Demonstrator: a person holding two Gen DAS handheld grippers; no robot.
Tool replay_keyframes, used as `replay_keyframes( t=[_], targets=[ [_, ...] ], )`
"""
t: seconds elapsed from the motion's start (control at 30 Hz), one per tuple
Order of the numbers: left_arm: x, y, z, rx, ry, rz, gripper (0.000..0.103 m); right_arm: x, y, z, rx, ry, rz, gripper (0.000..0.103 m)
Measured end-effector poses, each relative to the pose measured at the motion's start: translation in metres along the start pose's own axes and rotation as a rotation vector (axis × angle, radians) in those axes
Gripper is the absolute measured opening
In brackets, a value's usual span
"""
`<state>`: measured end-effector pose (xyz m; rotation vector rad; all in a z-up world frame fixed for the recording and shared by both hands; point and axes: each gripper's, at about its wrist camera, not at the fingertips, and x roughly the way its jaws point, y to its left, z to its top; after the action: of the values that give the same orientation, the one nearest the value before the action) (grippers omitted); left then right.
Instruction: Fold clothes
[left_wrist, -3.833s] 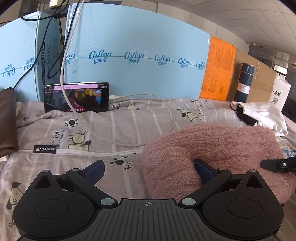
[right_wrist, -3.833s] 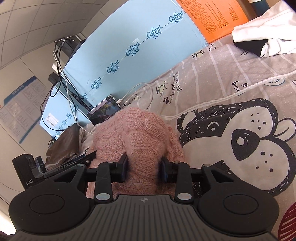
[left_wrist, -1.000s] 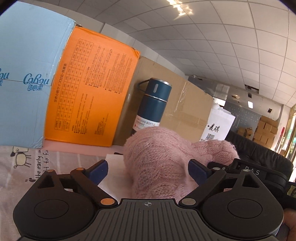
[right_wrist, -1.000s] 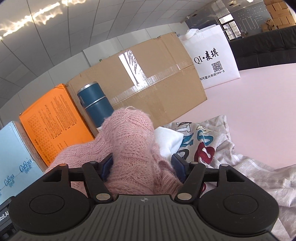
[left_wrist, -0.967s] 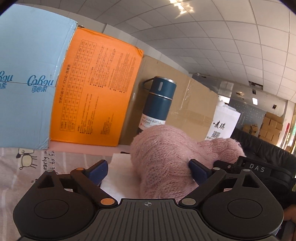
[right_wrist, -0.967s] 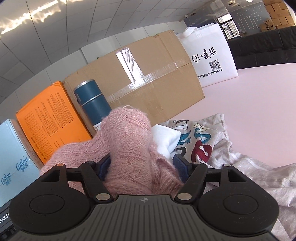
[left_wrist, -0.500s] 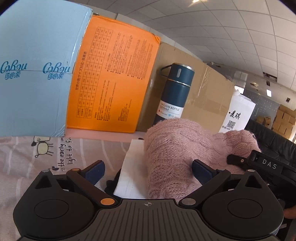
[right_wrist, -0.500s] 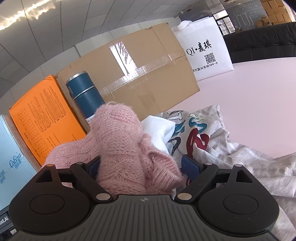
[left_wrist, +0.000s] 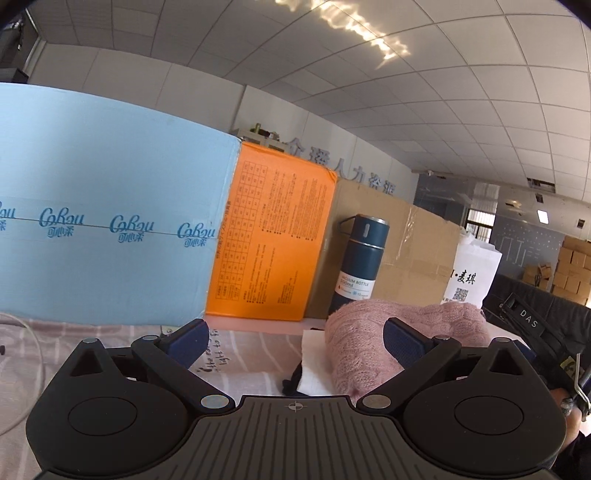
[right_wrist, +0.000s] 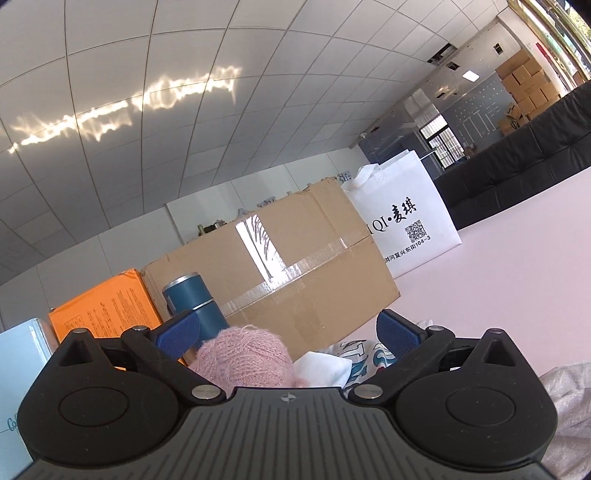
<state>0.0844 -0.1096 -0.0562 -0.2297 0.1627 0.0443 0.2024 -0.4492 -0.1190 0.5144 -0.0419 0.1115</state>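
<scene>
Pink knit sweater (left_wrist: 373, 339) lies folded in a rounded bundle on top of a white garment (left_wrist: 312, 363), just ahead of the left gripper (left_wrist: 293, 338), whose blue-padded fingers (left_wrist: 400, 339) are spread wide with nothing between them; its right finger overlaps the near edge of the bundle, though contact is unclear. Seen from the right gripper (right_wrist: 286, 332), the sweater (right_wrist: 243, 358) sits low between and just beyond its widely parted fingers (right_wrist: 177, 336), which hold nothing, with a dark blue vacuum bottle (right_wrist: 192, 302) and a cardboard box (right_wrist: 280, 273) farther ahead.
</scene>
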Motion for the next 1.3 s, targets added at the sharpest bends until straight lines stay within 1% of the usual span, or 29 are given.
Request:
replay_keyframes(
  t=[0.03,0.17,0.27,0.3,0.4,0.5,0.6,0.67,0.7,0.77,0.8,0.93,1.0,1.07,1.13,1.23,1.3],
  targets=[
    [-0.009,0.004,0.002,0.006,-0.008,0.011,0.102,-0.003,0.002,0.000,-0.011,-0.011,-0.003,0.103],
    [-0.038,0.018,0.007,0.025,-0.031,0.049,0.103,-0.022,0.015,-0.003,-0.078,-0.102,0.000,0.103],
    [-0.057,0.029,0.012,0.036,-0.058,0.061,0.103,-0.041,0.032,-0.007,-0.173,-0.210,-0.075,0.103],
    [-0.063,0.033,0.015,0.039,-0.071,0.062,0.103,-0.047,0.037,-0.006,-0.186,-0.229,-0.086,0.103],
    [-0.083,0.047,0.027,0.050,-0.114,0.069,0.103,-0.068,0.048,0.008,-0.165,-0.250,-0.085,0.103],
    [-0.100,0.058,0.038,0.055,-0.152,0.055,0.103,-0.095,0.062,0.028,-0.128,-0.254,-0.061,0.103],
    [-0.114,0.066,0.049,0.066,-0.183,0.028,0.103,-0.130,0.084,0.052,-0.101,-0.242,0.026,0.103],
    [-0.123,0.070,0.057,0.066,-0.199,0.007,0.103,-0.151,0.100,0.067,-0.092,-0.204,0.083,0.103],
    [-0.126,0.072,0.061,0.065,-0.204,-0.011,0.103,-0.160,0.110,0.075,-0.097,-0.170,0.104,0.103],
    [-0.135,0.076,0.068,0.064,-0.214,-0.055,0.103,-0.177,0.131,0.087,-0.119,-0.107,0.141,0.103],
    [-0.140,0.076,0.073,0.073,-0.216,-0.085,0.103,-0.186,0.141,0.090,-0.125,-0.092,0.159,0.103],
    [-0.151,0.075,0.090,0.114,-0.215,-0.208,0.103,-0.214,0.188,0.095,-0.217,0.004,0.094,0.103],
    [-0.153,0.075,0.095,0.127,-0.203,-0.250,0.103,-0.228,0.206,0.091,-0.247,0.016,0.064,0.103],
    [-0.156,0.079,0.095,0.147,-0.196,-0.262,0.103,-0.243,0.224,0.083,-0.262,0.018,0.041,0.103],
    [-0.160,0.085,0.093,0.181,-0.196,-0.258,0.103,-0.256,0.239,0.075,-0.271,0.020,0.015,0.103],
    [-0.165,0.091,0.094,0.226,-0.208,-0.249,0.103,-0.261,0.252,0.065,-0.242,0.038,-0.062,0.103],
    [-0.167,0.096,0.098,0.202,-0.226,-0.248,0.103,-0.264,0.261,0.058,-0.222,0.050,-0.113,0.103]
  ],
)
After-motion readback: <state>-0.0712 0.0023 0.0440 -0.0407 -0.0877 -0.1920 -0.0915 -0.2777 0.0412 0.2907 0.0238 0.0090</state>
